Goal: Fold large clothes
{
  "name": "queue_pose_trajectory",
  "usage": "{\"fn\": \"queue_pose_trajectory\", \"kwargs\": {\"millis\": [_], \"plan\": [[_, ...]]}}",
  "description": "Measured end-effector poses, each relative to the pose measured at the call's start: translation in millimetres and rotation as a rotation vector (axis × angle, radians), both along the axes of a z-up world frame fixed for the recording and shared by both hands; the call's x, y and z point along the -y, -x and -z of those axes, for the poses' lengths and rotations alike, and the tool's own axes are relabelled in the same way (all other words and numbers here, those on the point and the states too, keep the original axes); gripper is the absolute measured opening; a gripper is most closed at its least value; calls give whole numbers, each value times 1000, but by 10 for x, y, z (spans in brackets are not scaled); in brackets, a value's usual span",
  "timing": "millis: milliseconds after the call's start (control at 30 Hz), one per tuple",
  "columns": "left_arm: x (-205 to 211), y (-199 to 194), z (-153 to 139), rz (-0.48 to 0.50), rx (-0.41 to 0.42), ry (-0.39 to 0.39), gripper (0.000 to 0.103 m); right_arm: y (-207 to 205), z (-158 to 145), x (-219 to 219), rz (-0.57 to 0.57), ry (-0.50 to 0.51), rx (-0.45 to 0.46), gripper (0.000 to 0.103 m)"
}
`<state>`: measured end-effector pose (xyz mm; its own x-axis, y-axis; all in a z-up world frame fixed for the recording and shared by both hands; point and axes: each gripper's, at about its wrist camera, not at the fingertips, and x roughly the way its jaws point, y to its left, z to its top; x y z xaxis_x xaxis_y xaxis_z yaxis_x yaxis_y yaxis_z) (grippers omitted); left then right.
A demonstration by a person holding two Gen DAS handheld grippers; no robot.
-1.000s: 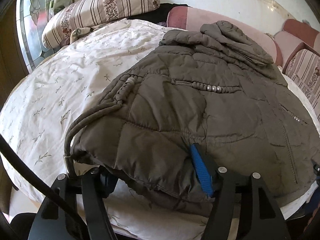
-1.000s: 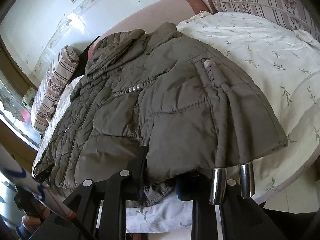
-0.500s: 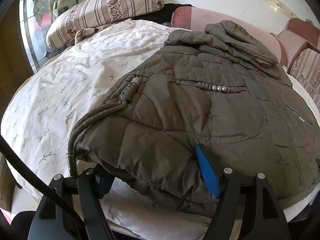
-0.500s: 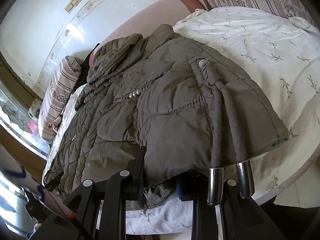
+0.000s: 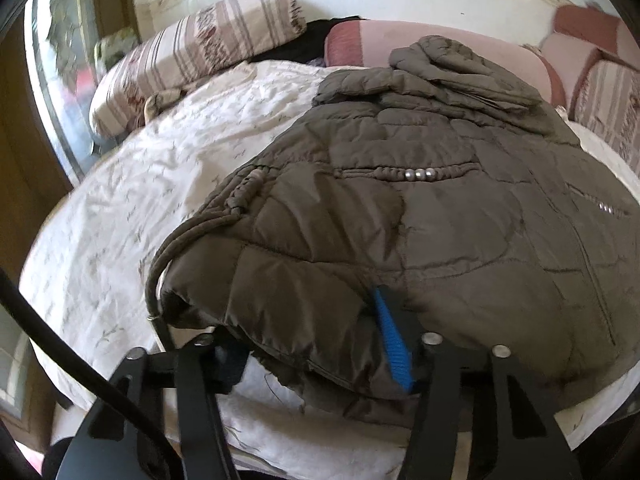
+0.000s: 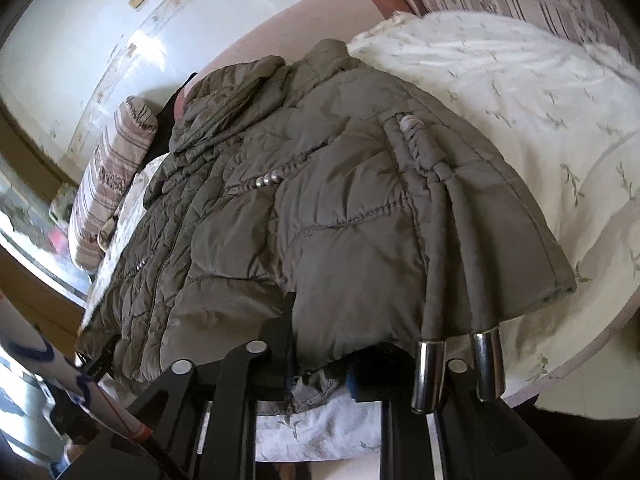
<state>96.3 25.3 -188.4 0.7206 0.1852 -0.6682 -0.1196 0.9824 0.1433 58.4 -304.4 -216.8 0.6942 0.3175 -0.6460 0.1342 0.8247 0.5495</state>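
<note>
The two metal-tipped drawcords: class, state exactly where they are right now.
In the right wrist view, the drawcords run down the padded jacket at its right side, their metal tips hanging over the hem at the bed's near edge, beside the right gripper.

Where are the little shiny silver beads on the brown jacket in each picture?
Left wrist view: the silver beads sit a little above and right of the middle, in a row on the brown jacket.
Right wrist view: the same beads sit left of the middle, about halfway up.
Shared landmark: the striped pillow, upper left in the left view, at the left edge in the right view.
</note>
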Motion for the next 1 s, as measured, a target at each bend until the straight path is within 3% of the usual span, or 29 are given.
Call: {"fn": "queue_pose_trajectory", "kwargs": {"millis": [133, 233, 1000], "plan": [[49, 25, -25, 19, 17, -33, 34, 34, -59, -5, -1, 4, 32, 14], [47, 24, -47, 21, 25, -32, 28, 38, -58, -2, 0, 5, 34, 14], [110, 167, -124, 34, 53, -61, 22, 173, -218, 52, 20, 4, 74, 13]]}}
